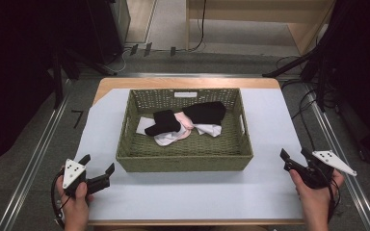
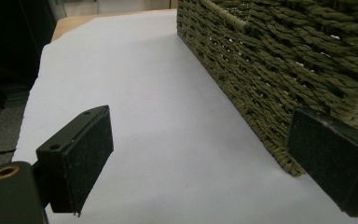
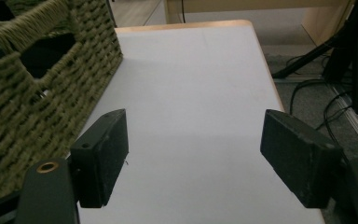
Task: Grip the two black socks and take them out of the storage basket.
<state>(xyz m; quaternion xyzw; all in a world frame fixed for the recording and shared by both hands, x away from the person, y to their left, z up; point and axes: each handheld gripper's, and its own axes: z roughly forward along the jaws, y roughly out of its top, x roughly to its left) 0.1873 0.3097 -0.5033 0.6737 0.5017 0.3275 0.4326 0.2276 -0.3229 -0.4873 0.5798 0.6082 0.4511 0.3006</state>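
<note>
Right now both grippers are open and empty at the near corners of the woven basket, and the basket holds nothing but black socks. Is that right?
Not quite. The left gripper and right gripper do sit open and empty beside the woven basket, but its contents are mixed: black socks lie with white and pale pink ones. The high view shows this.

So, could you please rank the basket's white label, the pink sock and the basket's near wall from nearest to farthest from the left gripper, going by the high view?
From the left gripper:
1. Basket's near wall, just to its right.
2. Pink sock, mid-basket among the clothes.
3. White label, on the far wall.
</note>
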